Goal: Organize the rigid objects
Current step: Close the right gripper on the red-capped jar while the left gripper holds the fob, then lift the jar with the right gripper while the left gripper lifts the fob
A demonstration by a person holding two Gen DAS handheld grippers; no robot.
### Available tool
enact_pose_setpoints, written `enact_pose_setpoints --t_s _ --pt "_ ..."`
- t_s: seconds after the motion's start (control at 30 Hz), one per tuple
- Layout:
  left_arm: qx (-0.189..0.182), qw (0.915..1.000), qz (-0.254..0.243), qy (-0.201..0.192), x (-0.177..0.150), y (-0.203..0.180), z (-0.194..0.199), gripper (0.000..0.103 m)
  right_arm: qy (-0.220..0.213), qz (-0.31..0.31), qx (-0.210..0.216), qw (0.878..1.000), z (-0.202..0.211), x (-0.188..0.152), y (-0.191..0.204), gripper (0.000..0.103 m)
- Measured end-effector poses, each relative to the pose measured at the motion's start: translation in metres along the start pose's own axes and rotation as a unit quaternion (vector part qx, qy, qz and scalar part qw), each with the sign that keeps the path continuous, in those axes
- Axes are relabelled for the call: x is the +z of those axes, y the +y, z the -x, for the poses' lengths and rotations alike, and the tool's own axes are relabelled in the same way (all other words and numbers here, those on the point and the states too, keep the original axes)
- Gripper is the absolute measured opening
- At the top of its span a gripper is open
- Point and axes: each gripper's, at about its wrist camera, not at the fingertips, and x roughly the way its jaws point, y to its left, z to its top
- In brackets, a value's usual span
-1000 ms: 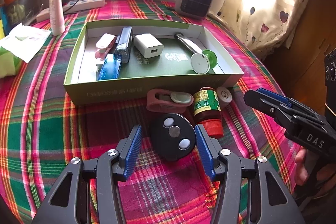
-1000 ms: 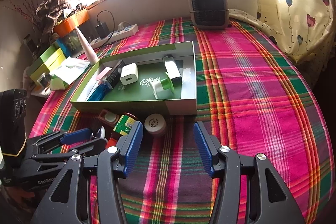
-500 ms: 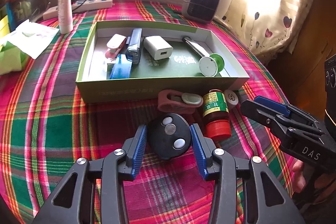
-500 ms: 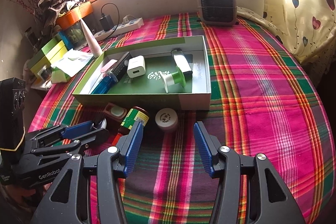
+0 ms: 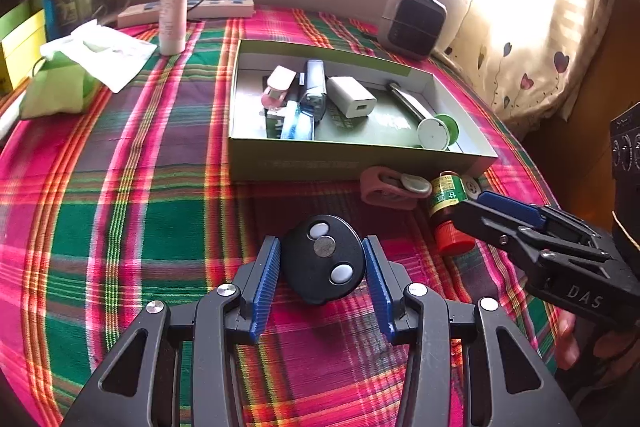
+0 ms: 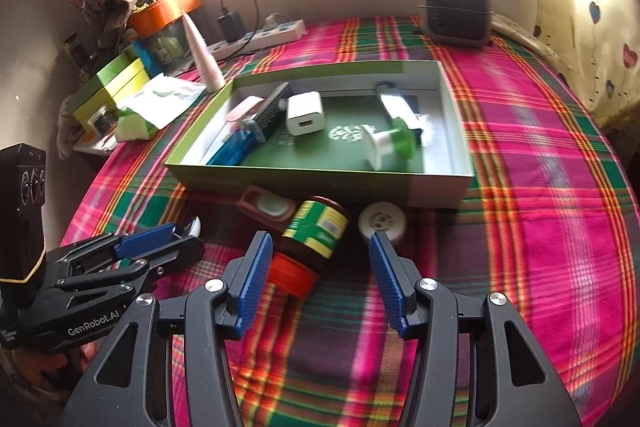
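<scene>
The left claw (image 5: 322, 264) pinches the black fob (image 5: 323, 259) across its smooth, rigid, light sides; the right claw (image 6: 320, 275) gapes empty.

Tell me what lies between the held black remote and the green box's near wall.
Only bare plaid cloth, seen in the left wrist view. The left gripper clamps the black remote; the green box stands beyond.

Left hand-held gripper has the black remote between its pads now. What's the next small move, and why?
Probably lift the black remote toward the green box: the left hand-held gripper has its pads against both sides, and the box sits just ahead.
</scene>
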Motion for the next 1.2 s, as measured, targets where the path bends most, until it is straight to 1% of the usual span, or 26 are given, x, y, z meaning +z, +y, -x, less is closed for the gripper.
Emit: enact_pose_setpoints --t_s 0.17,0.47,0.67,0.77,0.9,0.97,1.03,1.2 --pt "-0.003 1.0000 -0.004 -0.002 0.000 0.000 -0.001 0.041 0.005 0.001 0.000 1.000 -0.008 0.002 0.004 0.052" --pt "-0.005 0.9999 -0.010 -0.008 -0.001 -0.001 -0.001 0.041 0.007 0.023 -0.027 0.999 -0.017 0.001 0.010 0.052" --pt "-0.009 0.9999 -0.008 -0.011 -0.001 0.000 -0.001 0.041 0.008 0.018 -0.029 0.999 -0.019 -0.001 0.007 0.051" --pt "-0.007 0.9999 -0.010 -0.011 -0.001 0.000 -0.002 0.041 0.008 0.016 -0.032 0.999 -0.020 -0.002 0.006 0.048" --pt "-0.006 0.9999 -0.011 -0.012 -0.001 0.000 -0.001 0.041 0.006 0.012 -0.037 0.999 -0.019 -0.004 0.003 0.041" --pt "-0.006 0.9999 -0.011 -0.012 -0.001 0.000 -0.001 0.041 0.005 0.009 -0.037 0.999 -0.019 -0.004 0.002 0.035" --pt "-0.005 0.9998 -0.011 -0.012 -0.001 0.000 -0.001 0.041 0.004 0.005 -0.034 0.999 -0.018 -0.004 0.001 0.033" --pt "-0.006 0.9999 -0.011 -0.012 -0.001 -0.001 -0.001 0.041 0.004 0.006 -0.028 1.000 -0.018 -0.005 0.002 0.033"
